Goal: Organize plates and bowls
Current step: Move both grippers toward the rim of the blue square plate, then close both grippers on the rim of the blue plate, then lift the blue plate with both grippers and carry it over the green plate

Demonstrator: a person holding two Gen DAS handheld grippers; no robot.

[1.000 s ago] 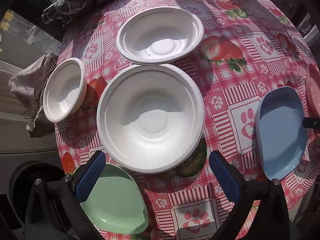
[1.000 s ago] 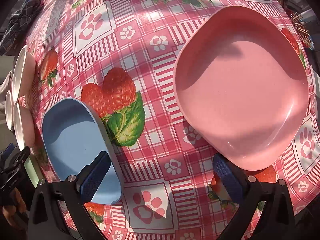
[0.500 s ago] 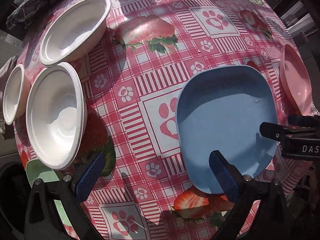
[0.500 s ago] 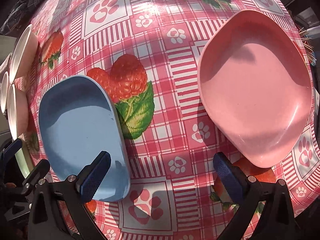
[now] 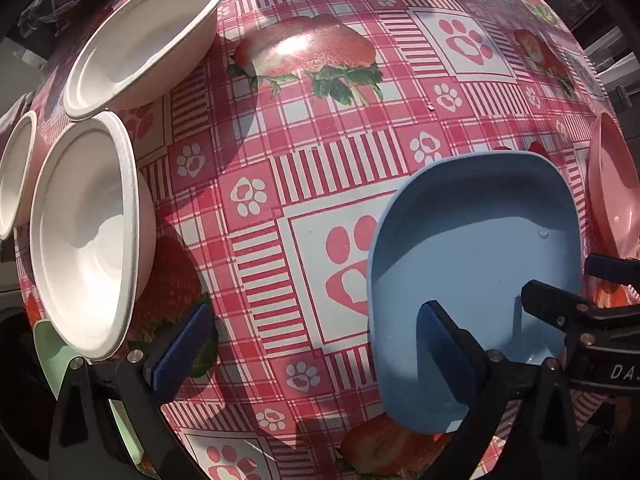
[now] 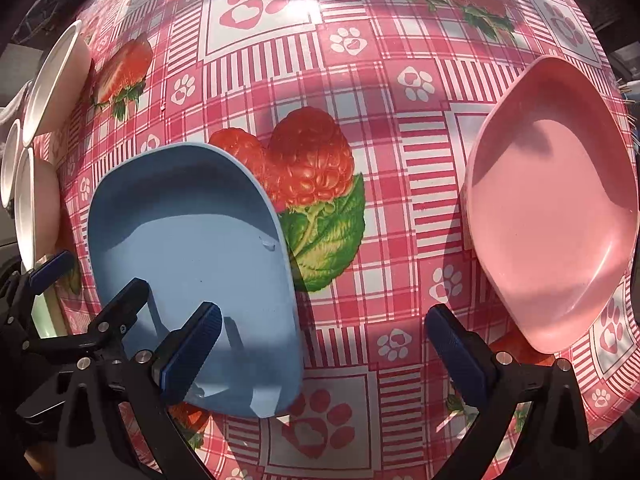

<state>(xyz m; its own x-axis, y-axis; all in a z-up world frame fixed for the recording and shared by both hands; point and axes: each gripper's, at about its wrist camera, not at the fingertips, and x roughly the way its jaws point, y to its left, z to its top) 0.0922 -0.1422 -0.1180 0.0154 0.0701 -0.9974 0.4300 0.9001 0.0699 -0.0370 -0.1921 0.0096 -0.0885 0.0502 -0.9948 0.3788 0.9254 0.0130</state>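
My left gripper (image 5: 316, 354) is spread wide, holding nothing; its right finger overhangs the near end of the blue rounded-square plastic plate (image 5: 472, 240). My right gripper (image 6: 324, 346) is spread too, empty, straddling that plate's right rim. Pink plastic plate (image 6: 552, 216) lies right, well apart. Plate's near edge is hidden behind the fingers.

Three bowls (image 5: 90, 232) clustered at table's (image 5: 320, 128) left edge: one far (image 5: 144, 36), one near, a smaller one (image 5: 14, 176) left of both. A plate (image 5: 476, 264) sits right of centre, another plate (image 6: 552, 208) further right, well apart. A third plate (image 5: 50, 346) partly under the near bowl
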